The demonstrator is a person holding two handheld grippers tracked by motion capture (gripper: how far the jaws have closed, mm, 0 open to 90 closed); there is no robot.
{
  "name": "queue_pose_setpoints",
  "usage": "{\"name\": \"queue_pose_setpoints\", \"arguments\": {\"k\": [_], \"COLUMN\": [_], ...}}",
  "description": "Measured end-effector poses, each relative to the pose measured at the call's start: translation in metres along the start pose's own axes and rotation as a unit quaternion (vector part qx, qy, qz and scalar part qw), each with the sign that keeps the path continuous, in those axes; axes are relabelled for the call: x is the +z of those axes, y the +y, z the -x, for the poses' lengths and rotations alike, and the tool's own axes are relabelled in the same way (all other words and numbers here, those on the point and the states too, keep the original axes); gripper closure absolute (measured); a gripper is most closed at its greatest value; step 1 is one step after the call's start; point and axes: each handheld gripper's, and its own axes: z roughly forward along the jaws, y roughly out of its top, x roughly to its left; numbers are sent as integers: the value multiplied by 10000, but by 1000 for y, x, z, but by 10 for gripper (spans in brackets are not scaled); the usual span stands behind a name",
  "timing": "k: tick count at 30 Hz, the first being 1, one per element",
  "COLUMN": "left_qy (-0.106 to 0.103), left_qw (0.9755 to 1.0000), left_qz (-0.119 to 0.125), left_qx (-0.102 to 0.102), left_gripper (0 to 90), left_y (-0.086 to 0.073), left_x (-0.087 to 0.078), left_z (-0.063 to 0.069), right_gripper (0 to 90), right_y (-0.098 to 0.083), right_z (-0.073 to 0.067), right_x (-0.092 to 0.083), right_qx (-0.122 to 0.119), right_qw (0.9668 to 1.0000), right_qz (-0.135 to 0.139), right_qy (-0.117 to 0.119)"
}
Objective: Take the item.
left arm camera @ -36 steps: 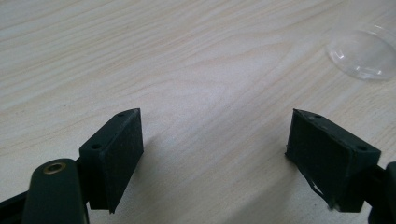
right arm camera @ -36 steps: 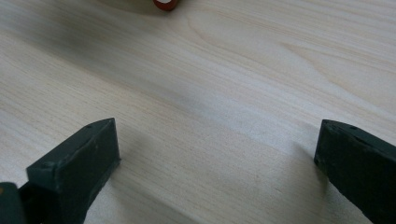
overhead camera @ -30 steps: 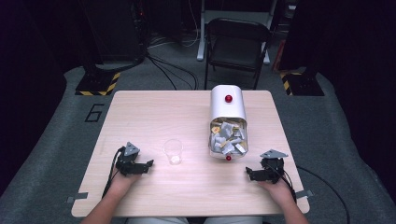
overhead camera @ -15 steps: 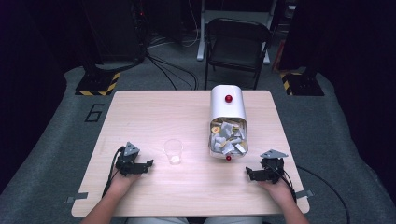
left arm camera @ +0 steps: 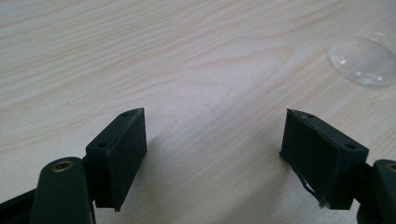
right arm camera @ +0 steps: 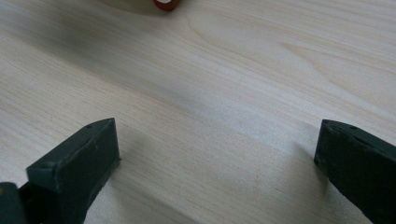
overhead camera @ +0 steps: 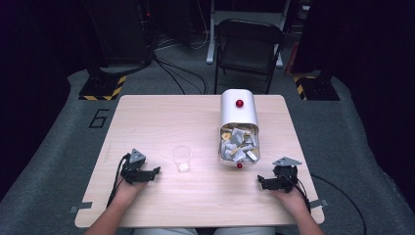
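From the high view I look forward and down on the whole table [overhead camera: 195, 205], from above the person's side, quite far; the chair [overhead camera: 247, 46] stands behind the far edge. The left gripper view sits very low and close to the wood, and it faces toward the clear cup [left arm camera: 369, 60], which I find also in the high view [overhead camera: 181, 159]. The right gripper view is equally near the surface and faces the red knob [right arm camera: 166, 3] of the white bin [overhead camera: 238, 127], shared with the high view too.
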Motion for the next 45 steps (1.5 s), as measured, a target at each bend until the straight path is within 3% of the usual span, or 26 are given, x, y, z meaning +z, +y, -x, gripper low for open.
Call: {"name": "queue_pose_setpoints", "arguments": {"k": [2, 7, 14, 17, 25, 30, 39, 45], "left_qy": [38, -78, -149, -191, -151, -257, -281, -318], "left_qw": [9999, 9997, 9997, 9995, 9988, 9989, 9980, 9978], "left_qz": [-53, -5, 141, 215, 198, 221, 225, 295], "left_qx": [-129, -223, 107, 112, 420, 324, 517, 503], "left_gripper": [231, 264, 281, 286, 297, 301, 309, 314], "left_y": [1, 7, 19, 23, 30, 37, 44, 48], "left_x": [-2, -12, -28, -34, -43, -46, -48, -52], "left_z": [-1, 1, 14, 17, 24, 29, 37, 40], "right_gripper": [0, 0, 0, 0, 0, 0, 0, 0], "right_y": [0, 0, 0, 0, 0, 0, 0, 0], "right_z": [0, 0, 0, 0, 0, 0, 0, 0], "right_x": [0, 0, 0, 0, 0, 0, 0, 0], "right_qx": [0, -1, -2, -2, 1, 0, 0, -1], "right_qw": [10000, 10000, 10000, 10000, 10000, 10000, 10000, 10000], "right_qz": [-1, -7, -7, 0, -4, -5, 1, -4], "right_qy": [1, 3, 2, 1, 0, 3, -2, 1]}}
